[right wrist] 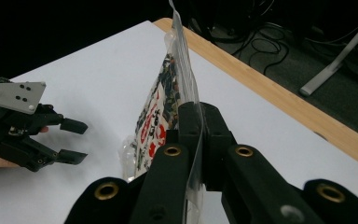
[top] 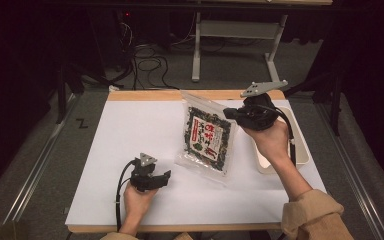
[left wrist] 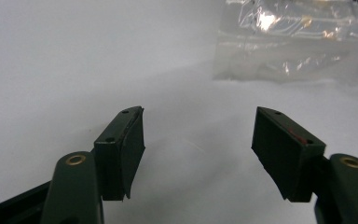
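A clear plastic bag of dark dried seaweed (top: 207, 137) with a red and white label hangs tilted over the right half of the white table top (top: 125, 145), its lower end resting on the surface. My right gripper (top: 228, 114) is shut on the bag's upper right edge; in the right gripper view the film (right wrist: 161, 121) runs up between the closed jaws (right wrist: 200, 121). My left gripper (top: 166, 177) rests low on the table to the left of the bag, open, with nothing between its jaws (left wrist: 198, 140). The bag's clear lower end (left wrist: 298, 42) lies ahead of it.
A white bin (top: 300, 145) stands at the table's right edge, under my right forearm. A wooden strip (top: 145, 95) borders the far side of the table. Beyond it are cables and a metal stand's legs (top: 196, 55) on the floor.
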A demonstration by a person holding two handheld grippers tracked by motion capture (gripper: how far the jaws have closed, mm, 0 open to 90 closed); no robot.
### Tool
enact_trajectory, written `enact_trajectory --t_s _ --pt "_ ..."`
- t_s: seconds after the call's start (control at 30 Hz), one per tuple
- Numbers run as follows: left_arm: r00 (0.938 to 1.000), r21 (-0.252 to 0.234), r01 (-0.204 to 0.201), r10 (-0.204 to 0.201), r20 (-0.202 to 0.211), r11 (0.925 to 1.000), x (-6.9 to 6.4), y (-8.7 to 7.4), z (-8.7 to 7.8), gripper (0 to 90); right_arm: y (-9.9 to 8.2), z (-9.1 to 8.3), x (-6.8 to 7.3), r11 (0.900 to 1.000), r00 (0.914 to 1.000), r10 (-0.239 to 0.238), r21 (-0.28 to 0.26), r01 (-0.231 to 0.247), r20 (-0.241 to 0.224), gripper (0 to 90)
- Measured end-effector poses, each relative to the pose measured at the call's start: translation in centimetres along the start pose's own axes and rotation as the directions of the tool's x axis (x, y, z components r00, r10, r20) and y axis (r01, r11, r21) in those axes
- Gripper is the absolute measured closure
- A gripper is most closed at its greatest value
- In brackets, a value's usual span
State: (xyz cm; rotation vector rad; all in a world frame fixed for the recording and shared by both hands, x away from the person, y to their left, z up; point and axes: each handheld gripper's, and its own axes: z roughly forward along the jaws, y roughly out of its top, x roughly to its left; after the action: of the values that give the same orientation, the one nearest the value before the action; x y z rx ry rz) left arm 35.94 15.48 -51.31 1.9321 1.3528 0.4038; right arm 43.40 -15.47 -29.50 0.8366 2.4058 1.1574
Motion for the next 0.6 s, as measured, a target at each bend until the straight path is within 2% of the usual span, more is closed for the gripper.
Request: enact_trajectory --t_s 0.17,0.4,0.57,0.6 --pt "1.0000 0.005 0.005 -0.005 0.000 1.0000 0.0 -0.1 0.1 35.1 0.4 -0.7 0.0 0.9999 1.0000 -0.006 -0.012 0.006 0.003 89.9" --pt "0.9999 0.016 -0.010 0.010 -0.002 0.9998 -0.1 -0.1 0.2 34.9 1.1 -2.5 -0.2 0.9980 0.9978 -0.018 -0.060 0.022 0.064 89.9" --pt "1.0000 0.014 -0.005 0.005 -0.005 0.9999 -0.1 -0.1 0.2 34.9 1.6 -3.6 -1.2 0.9989 0.9950 -0.006 -0.045 0.011 0.100 89.9" --pt "0.9998 0.013 -0.019 0.019 -0.004 0.9997 0.0 -0.1 0.3 34.9 1.6 -3.6 -1.2 0.9989 0.9950 -0.006 -0.045 0.011 0.100 89.9"
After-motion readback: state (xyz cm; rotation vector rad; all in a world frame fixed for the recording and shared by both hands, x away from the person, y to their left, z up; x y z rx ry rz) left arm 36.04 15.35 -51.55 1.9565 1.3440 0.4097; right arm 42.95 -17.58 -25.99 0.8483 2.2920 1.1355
